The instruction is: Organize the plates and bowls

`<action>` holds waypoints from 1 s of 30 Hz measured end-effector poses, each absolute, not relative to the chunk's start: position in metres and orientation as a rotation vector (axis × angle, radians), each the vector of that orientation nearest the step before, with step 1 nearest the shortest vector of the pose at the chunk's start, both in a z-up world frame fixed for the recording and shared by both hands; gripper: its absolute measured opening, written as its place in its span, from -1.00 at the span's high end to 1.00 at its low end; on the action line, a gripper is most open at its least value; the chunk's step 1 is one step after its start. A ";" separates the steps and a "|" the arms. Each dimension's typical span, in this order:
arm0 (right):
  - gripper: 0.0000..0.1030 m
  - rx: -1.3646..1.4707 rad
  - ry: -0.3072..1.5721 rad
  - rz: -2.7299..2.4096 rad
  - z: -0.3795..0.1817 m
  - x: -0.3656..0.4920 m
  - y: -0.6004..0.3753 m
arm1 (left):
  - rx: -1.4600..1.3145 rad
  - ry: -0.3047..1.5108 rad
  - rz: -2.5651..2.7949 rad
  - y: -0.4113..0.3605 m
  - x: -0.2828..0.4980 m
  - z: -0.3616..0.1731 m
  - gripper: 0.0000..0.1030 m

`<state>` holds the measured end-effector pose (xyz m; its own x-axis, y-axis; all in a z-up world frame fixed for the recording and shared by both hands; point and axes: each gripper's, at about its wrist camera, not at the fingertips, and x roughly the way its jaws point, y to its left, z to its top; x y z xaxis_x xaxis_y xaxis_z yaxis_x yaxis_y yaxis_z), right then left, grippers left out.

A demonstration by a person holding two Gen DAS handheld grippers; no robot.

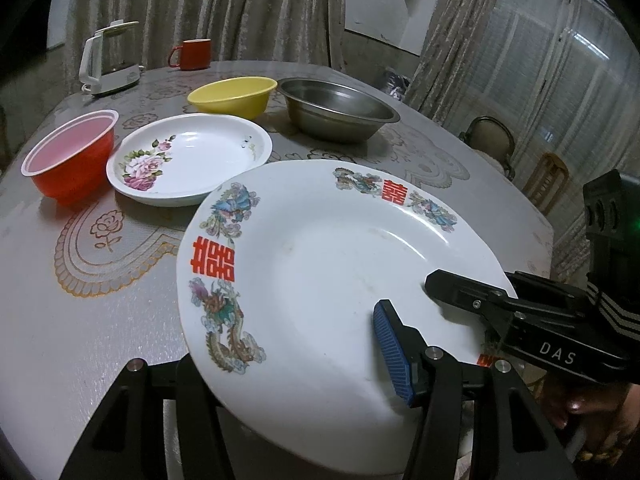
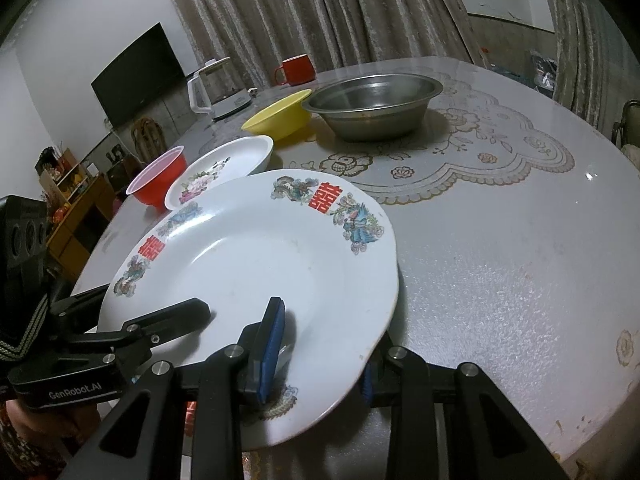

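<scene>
Two grippers hold the dragon plate point(image 1: 320, 280) by its near rim, tilted above the table point(image 1: 100, 340).
Left gripper point(image 1: 280, 364) and right gripper point(image 2: 320, 344) each clamp the rim; the rose plate point(image 1: 188, 156) lies beyond, far-left, nearer the left hand.

Black tongs point(image 1: 280, 364), ribbed blue pads point(image 1: 390, 354)

Round table point(image 1: 80, 340) w/ pale lace-pattern cover under a glossy top. On it, far side: white electric kettle point(image 1: 108, 60), red mug point(image 1: 192, 54). Mid: yellow bowl point(image 1: 232, 96) just beside steel basin point(image 1: 336, 110). Nearer, left: red plastic bowl point(image 1: 70, 160) next to rose-print dish point(image 1: 188, 160).
</scene>
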<state>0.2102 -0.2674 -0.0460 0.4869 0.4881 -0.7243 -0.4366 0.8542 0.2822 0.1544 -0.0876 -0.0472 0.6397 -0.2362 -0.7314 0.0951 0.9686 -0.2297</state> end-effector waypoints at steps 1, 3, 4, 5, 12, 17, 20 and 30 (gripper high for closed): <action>0.36 0.062 0.903 0.563 -0.046 0.211 -0.267 | -0.175 0.856 -0.189 -0.088 0.154 -0.047 -0.13; 0.35 0.058 0.912 0.562 -0.045 0.210 -0.266 | -0.173 0.854 -0.184 -0.089 0.152 -0.047 -0.13; 0.35 0.056 0.913 0.563 -0.045 0.210 -0.266 | -0.172 0.854 -0.182 -0.089 0.150 -0.047 -0.13; 0.35 0.051 0.913 0.566 -0.045 0.209 -0.266 | -0.171 0.855 -0.181 -0.089 0.150 -0.047 -0.13; 0.32 0.031 0.926 0.578 -0.045 0.203 -0.267 | -0.165 0.854 -0.186 -0.092 0.144 -0.047 -0.13; 0.30 0.032 0.933 0.576 -0.045 0.197 -0.268 | -0.166 0.857 -0.193 -0.093 0.142 -0.048 -0.13; 0.28 0.029 0.933 0.561 -0.044 0.195 -0.267 | -0.171 0.865 -0.193 -0.093 0.143 -0.047 -0.13; 0.26 -0.043 0.909 0.492 -0.033 0.190 -0.271 | -0.177 0.882 -0.168 -0.088 0.140 -0.047 -0.13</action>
<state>0.1898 -0.2713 -0.0329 0.5115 0.3910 -0.7652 -0.4268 0.8885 0.1687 0.1401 -0.0881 -0.0466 0.6246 -0.2182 -0.7498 0.0728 0.9723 -0.2223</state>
